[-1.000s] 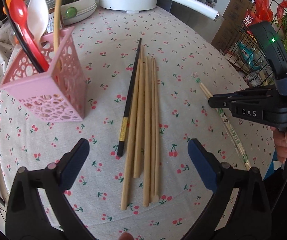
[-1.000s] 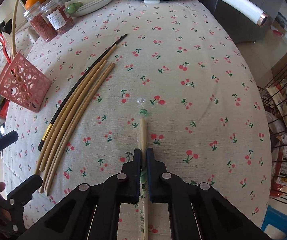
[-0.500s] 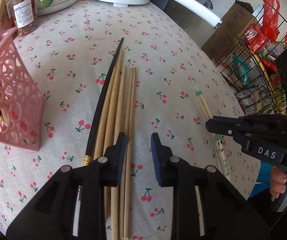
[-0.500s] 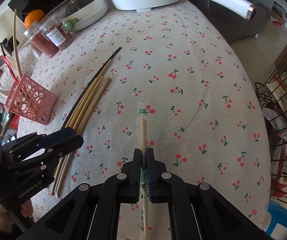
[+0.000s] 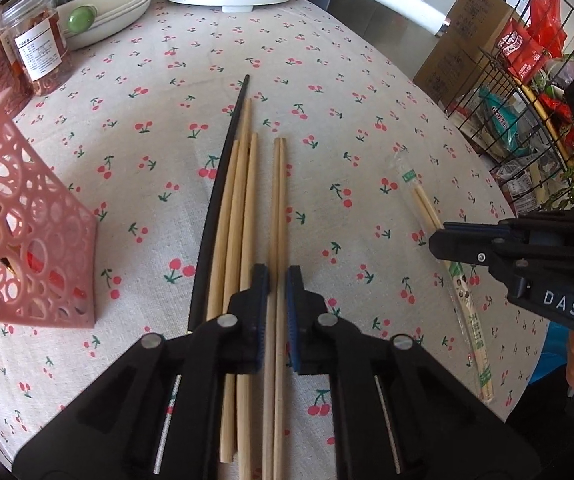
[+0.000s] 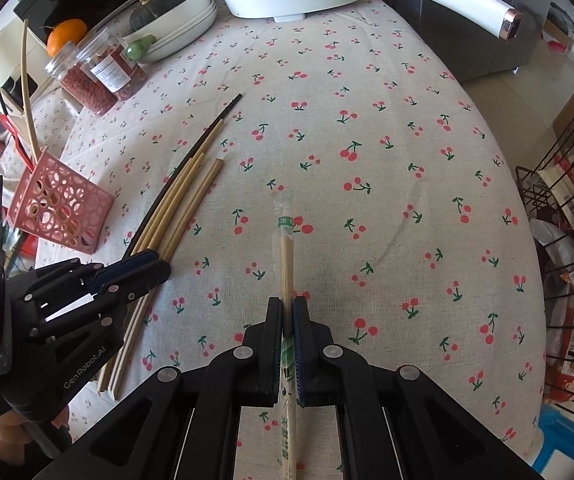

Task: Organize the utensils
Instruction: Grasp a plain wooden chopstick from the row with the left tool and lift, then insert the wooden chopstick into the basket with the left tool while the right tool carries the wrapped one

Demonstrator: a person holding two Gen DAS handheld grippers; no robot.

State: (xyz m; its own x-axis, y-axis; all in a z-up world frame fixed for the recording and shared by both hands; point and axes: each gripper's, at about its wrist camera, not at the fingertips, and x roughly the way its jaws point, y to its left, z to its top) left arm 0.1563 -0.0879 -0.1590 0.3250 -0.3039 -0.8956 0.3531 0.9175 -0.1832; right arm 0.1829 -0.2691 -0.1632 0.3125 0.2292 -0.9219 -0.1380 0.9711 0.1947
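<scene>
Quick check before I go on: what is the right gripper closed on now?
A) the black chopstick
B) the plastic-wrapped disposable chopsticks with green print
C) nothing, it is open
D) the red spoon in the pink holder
B: in the right wrist view the right gripper has its fingers pressed against the plastic-wrapped pair of disposable chopsticks with green print, lying apart from the bare wooden chopsticks.

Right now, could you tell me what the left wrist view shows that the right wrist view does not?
Only the left wrist view shows the left gripper closed on a pair of bamboo chopsticks and a cardboard box. Only the right wrist view shows an orange and the right gripper clamping the wrapped chopsticks head-on. Both show the pink holder, the black chopstick and the jars.
</scene>
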